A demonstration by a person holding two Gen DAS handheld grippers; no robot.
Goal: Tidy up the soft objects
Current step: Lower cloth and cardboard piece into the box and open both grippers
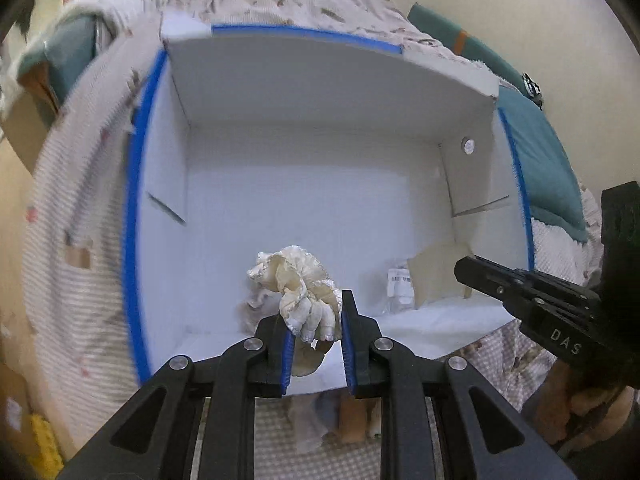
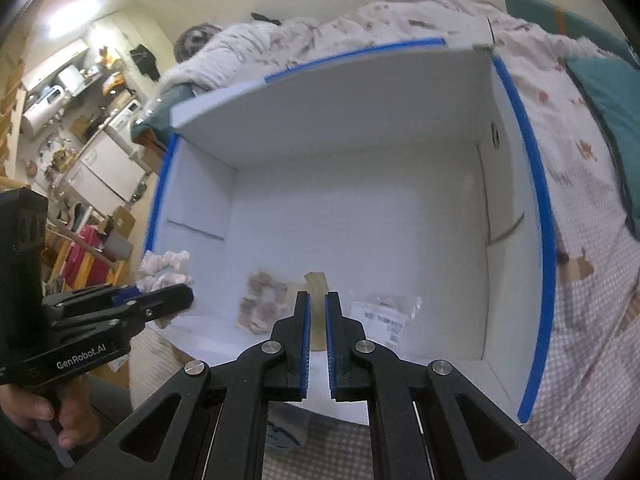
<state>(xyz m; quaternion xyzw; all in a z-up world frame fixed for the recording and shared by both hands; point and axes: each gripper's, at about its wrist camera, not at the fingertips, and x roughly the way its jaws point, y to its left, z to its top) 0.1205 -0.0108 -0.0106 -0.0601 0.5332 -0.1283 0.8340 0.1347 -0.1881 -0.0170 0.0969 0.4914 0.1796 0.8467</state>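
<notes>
Nearest the left wrist camera, a cream ruffled scrunchie (image 1: 298,296) is pinched between the blue pads of the left claw (image 1: 316,328) and carried just above the near rim of the white box (image 1: 320,92), apparently so that it can be dropped inside with the rest. The right claw (image 2: 317,312) is closed on nothing and hangs over the same near edge, presumably kept clear of the drop. On the box floor a pinkish scrunchie (image 2: 262,304), a beige item (image 1: 438,276) and a labelled clear packet (image 2: 384,314) are already gathered, while the box itself is set on a patterned bed cover (image 2: 580,184).
</notes>
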